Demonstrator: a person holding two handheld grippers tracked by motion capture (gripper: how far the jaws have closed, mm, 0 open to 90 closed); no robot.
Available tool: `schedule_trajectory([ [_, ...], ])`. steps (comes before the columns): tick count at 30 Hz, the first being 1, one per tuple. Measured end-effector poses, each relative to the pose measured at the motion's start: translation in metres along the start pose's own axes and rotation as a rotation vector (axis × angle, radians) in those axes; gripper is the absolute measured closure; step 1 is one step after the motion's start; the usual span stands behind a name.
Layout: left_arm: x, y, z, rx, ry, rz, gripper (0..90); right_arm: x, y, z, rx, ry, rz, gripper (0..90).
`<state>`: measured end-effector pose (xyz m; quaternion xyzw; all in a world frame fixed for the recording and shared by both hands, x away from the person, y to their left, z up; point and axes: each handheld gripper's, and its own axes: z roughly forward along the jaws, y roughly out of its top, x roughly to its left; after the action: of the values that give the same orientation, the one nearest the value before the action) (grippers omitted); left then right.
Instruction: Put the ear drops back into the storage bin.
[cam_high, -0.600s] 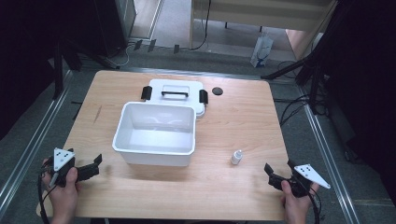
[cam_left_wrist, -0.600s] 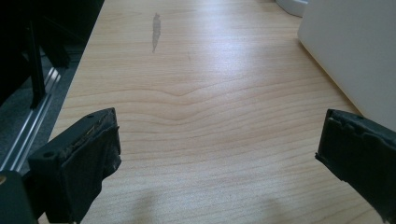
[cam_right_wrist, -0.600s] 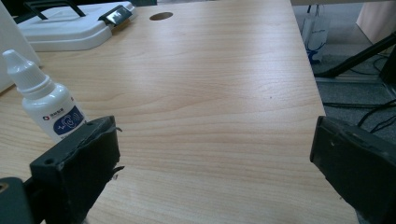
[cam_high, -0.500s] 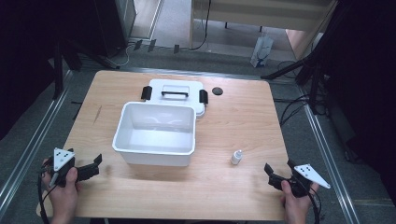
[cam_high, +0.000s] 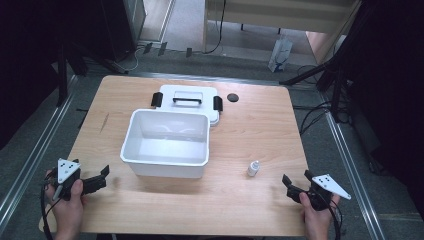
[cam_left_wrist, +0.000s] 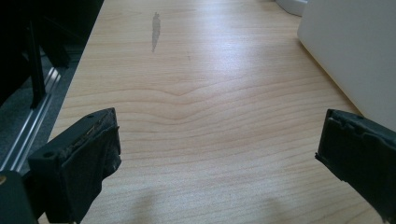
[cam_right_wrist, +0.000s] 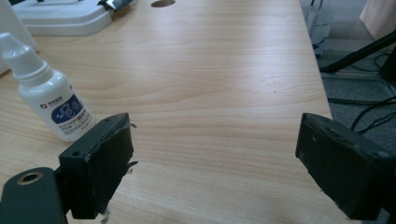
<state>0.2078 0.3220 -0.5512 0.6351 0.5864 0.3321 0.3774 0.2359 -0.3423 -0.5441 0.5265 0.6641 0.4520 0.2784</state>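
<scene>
The wooden table (cam_high: 260, 130) carried four things. Largest was the white tub (cam_high: 165, 145), open and empty, standing near the middle. Behind it and touching its far edge lay the white lid (cam_high: 187, 100) with a dark handle and black clips at both ends. A small black disc (cam_high: 232, 97) sat just beside the lid's right end. Smallest was the little white dropper bottle (cam_high: 253, 168), upright on the bare wood just right of the tub's front corner, between the tub and the right gripper (cam_high: 294, 189).

The bottle looked light, smooth and stiff enough to squeeze without harm, but tall for its narrow base, so a nudge could tip it. My judgement is that the round body at the blue label (cam_right_wrist: 70, 112) was the place to take hold, not the tapered cap.

The right gripper hovered over the near right edge, jaws spread wide and holding nothing; in the right gripper view the bottle stood just beyond its left jaw. The left gripper (cam_high: 97, 181) sat at the near left corner, jaws likewise wide apart and empty, the tub's wall (cam_left_wrist: 355, 56) off to its right.

Against the picture from just over half a second earlier, nothing had visibly shifted: both grippers and all four things kept their places.
</scene>
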Motion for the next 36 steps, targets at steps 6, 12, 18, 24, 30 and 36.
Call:
schedule_trajectory([
  [6, 0.0, 0.0, 0.0, -0.001, 0.002, 0.002, 0.0, 0.007, 0.006, 0.002, 0.069, 0.043, -0.046, 12.8],
  [12, -0.001, 0.0, 0.0, 0.0, 0.002, -0.002, 0.0, 0.016, 0.016, 0.005, 0.165, 0.068, -0.154, 13.0],
  [18, 0.0, 0.0, 0.0, 0.0, 0.0, -0.001, 0.0, 0.026, 0.03, 0.012, 0.266, 0.102, -0.248, 13.0],
  [24, 0.0, 0.0, 0.0, 0.002, -0.002, -0.001, 0.0, 0.032, 0.047, 0.02, 0.394, 0.115, -0.366, 14.4],
  [30, 0.0, 0.0, 0.0, 0.005, -0.005, -0.002, 0.0, 0.036, 0.069, 0.027, 0.52, 0.138, -0.507, 15.6],
  [36, 0.0, 0.0, 0.0, 0.009, -0.007, -0.001, 0.0, 0.047, 0.088, 0.036, 0.636, 0.164, -0.605, 15.9],
])
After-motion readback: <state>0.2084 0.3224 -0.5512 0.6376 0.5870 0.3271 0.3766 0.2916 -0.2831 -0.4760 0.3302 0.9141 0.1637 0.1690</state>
